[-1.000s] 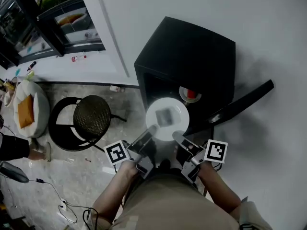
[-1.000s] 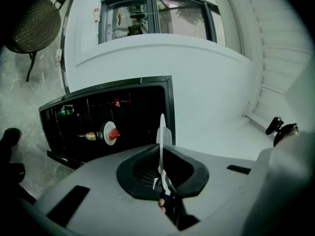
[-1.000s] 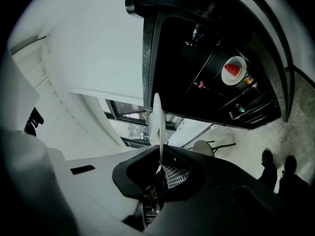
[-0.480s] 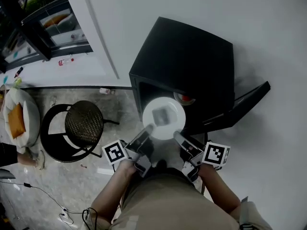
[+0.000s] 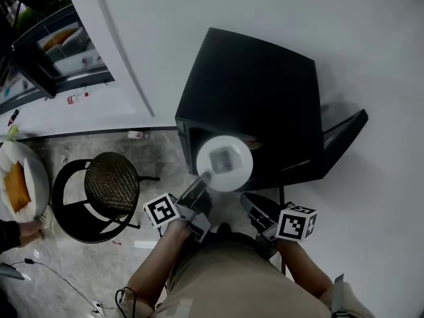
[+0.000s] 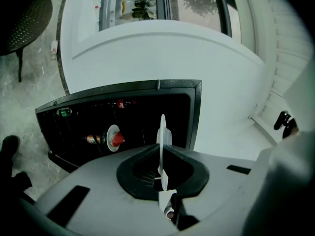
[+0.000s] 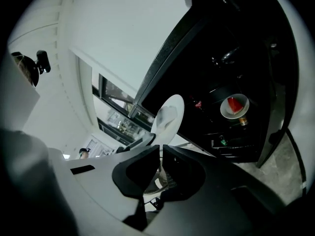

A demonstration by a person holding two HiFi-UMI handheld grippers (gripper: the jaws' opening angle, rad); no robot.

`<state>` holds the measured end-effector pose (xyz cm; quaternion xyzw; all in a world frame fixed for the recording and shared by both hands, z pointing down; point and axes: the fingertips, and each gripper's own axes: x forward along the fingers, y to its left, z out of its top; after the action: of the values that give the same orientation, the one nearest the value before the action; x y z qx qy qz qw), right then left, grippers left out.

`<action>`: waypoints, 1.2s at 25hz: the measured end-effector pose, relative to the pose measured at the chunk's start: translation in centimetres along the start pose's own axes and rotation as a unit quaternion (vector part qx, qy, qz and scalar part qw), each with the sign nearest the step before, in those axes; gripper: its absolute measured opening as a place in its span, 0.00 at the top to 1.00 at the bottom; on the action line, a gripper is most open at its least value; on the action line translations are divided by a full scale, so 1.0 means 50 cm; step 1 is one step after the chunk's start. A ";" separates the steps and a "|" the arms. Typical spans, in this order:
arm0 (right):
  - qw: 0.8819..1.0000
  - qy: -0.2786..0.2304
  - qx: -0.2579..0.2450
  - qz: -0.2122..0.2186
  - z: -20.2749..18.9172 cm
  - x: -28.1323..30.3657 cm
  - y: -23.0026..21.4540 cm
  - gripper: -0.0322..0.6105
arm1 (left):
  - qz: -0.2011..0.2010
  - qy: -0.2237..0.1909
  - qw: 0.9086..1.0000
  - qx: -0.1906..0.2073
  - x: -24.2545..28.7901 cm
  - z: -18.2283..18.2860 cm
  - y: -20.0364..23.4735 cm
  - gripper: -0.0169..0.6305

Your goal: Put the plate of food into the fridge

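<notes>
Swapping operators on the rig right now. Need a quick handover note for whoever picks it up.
Left gripper: shut on the rim of the plate of food, carrying it alone.
Right gripper: shut, empty, close to the plate but apart from it.
Fridge: door open; a small dish with red food sits on a shelf inside.
Done: plate is up at the fridge's open front.
Left: slide it onto a free shelf, let go, pull back, and probably shut the door.
</notes>
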<state>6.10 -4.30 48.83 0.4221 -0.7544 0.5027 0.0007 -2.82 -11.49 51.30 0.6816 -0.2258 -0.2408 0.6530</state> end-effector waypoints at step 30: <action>0.986 0.077 -0.145 0.035 0.029 0.001 0.023 0.91 | 0.012 -0.091 0.996 -0.013 0.119 0.063 0.087 0.95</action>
<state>5.96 -5.27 47.26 0.3509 -0.8313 0.4189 0.1023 -0.08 -17.87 55.36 0.6453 -0.2890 -0.2973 0.6416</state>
